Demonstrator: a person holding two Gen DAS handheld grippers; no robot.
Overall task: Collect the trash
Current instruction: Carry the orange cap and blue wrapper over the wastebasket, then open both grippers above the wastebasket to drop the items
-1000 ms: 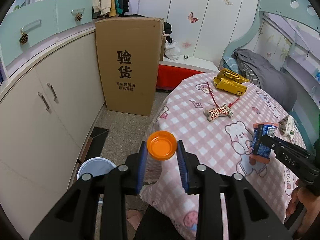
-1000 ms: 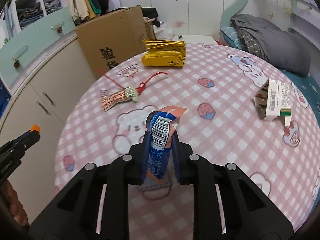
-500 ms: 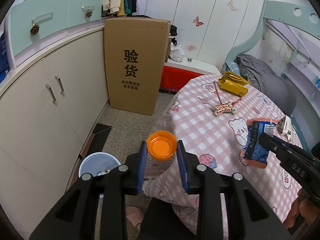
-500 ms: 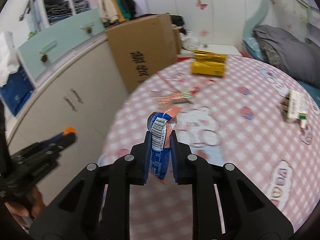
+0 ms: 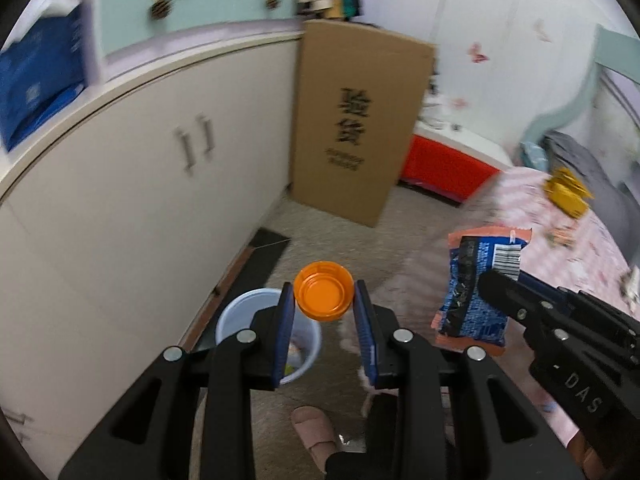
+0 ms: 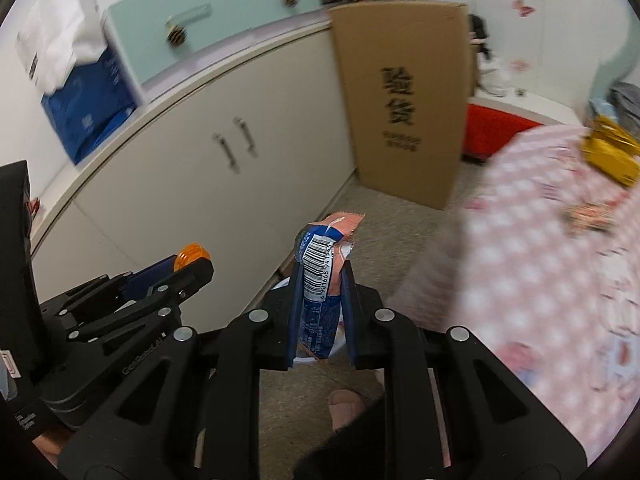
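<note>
My left gripper (image 5: 324, 304) is shut on an orange bottle cap (image 5: 323, 290) and holds it above and just right of a pale blue trash bin (image 5: 244, 316) on the floor. My right gripper (image 6: 320, 280) is shut on a blue and salmon snack wrapper (image 6: 322, 256); the wrapper also shows in the left wrist view (image 5: 478, 284), to the right of the cap. In the right wrist view the bin's rim (image 6: 282, 284) peeks out behind the fingers, and the left gripper (image 6: 188, 260) with the cap (image 6: 193, 255) is at the left.
White cabinets (image 5: 140, 184) run along the left. A tall cardboard box (image 5: 356, 124) stands on the floor behind the bin. The round table with pink checked cloth (image 6: 552, 264) is at the right, with yellow packets (image 6: 612, 156) on it. A slippered foot (image 5: 316, 432) is below.
Both grippers have swung left, away from the table and over the floor toward the bin. The bin now sits right under the left fingers. Both grips are unchanged.
</note>
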